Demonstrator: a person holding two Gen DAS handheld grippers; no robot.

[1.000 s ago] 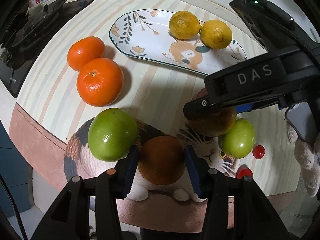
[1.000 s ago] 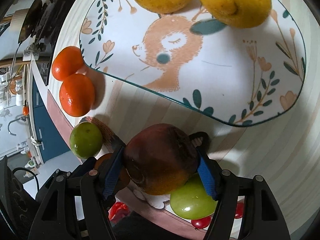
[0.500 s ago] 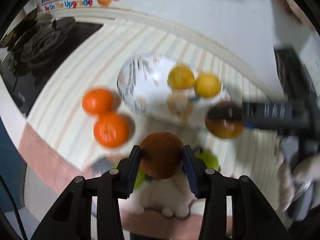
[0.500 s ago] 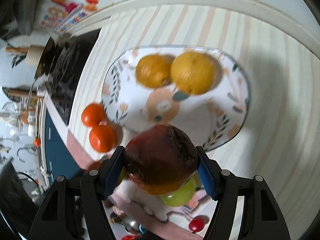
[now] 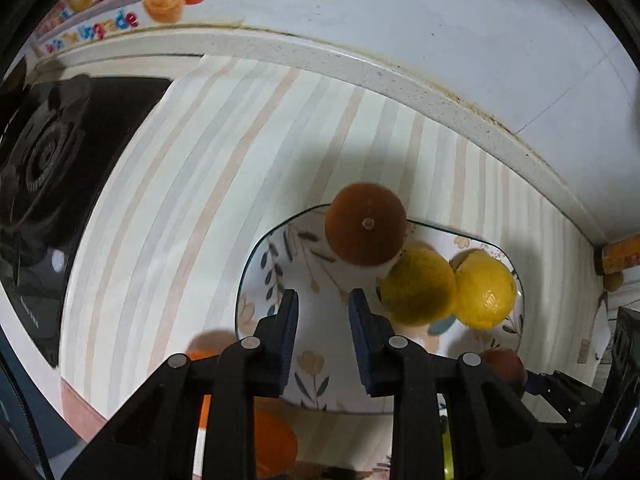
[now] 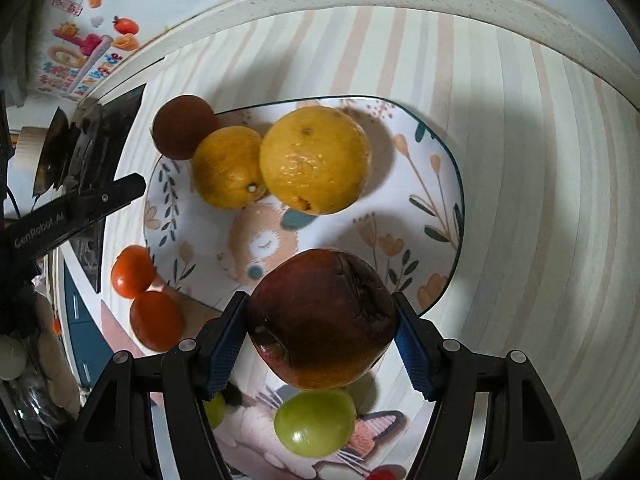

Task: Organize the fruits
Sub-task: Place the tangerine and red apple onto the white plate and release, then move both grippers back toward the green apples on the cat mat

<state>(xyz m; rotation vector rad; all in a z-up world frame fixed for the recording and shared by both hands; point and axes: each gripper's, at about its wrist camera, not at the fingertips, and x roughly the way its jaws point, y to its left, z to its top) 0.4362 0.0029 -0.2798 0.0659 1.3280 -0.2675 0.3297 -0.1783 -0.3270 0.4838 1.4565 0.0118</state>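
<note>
A floral plate (image 5: 332, 376) (image 6: 436, 184) holds two yellow lemons (image 5: 418, 286) (image 6: 316, 158). A round brown fruit (image 5: 366, 224) (image 6: 182, 126) sits at the plate's far left rim, free of my left gripper (image 5: 322, 308), whose jaws stand apart and empty just behind it. My right gripper (image 6: 320, 322) is shut on a dark red apple (image 6: 322, 318) and holds it above the plate's near edge. Two oranges (image 6: 134, 266) lie left of the plate. Green fruits (image 6: 314, 422) lie on the cat mat below.
A black gas stove (image 5: 44, 168) stands at the left. The white wall and the counter's raised back edge (image 5: 400, 76) lie beyond the plate. Small red fruits (image 6: 384, 473) lie on the mat by the green ones.
My left gripper carried the brown fruit to the plate, opened and released it at the far rim. My right gripper lifted the apple from the mat to above the plate.
</note>
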